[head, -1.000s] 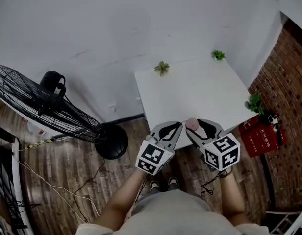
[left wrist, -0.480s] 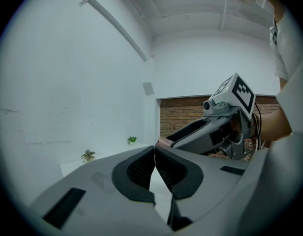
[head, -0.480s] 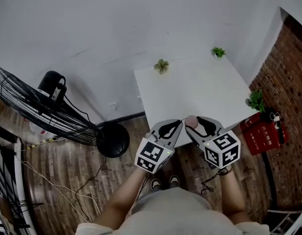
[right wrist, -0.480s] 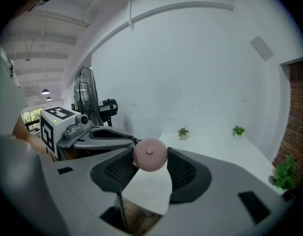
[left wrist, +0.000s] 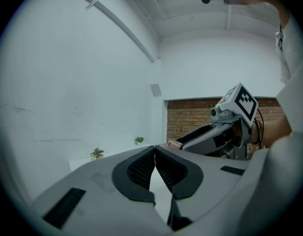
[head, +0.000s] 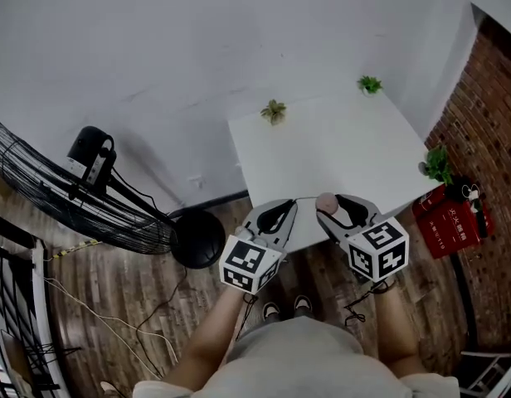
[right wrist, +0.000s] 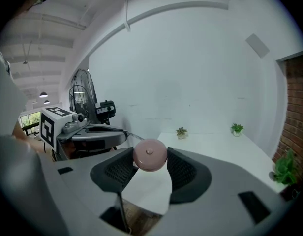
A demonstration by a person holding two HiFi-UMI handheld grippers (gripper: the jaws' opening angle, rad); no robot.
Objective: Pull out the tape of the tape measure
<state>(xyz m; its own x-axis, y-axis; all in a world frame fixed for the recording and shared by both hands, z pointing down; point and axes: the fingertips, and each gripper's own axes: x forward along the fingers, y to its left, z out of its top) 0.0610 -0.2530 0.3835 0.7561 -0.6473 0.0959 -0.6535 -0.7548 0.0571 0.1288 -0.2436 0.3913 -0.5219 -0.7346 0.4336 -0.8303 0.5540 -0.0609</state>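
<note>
Two grippers meet at the lower centre of the head view, over the white table's near edge. The right gripper clamps the round pink tape measure between its jaws. The left gripper's jaws pinch together on the thin tape stretched between them.

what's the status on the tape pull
Left claw shut on tape end. Right claw shut on pink tape measure. Short tape run out. Nothing blocking.
</note>
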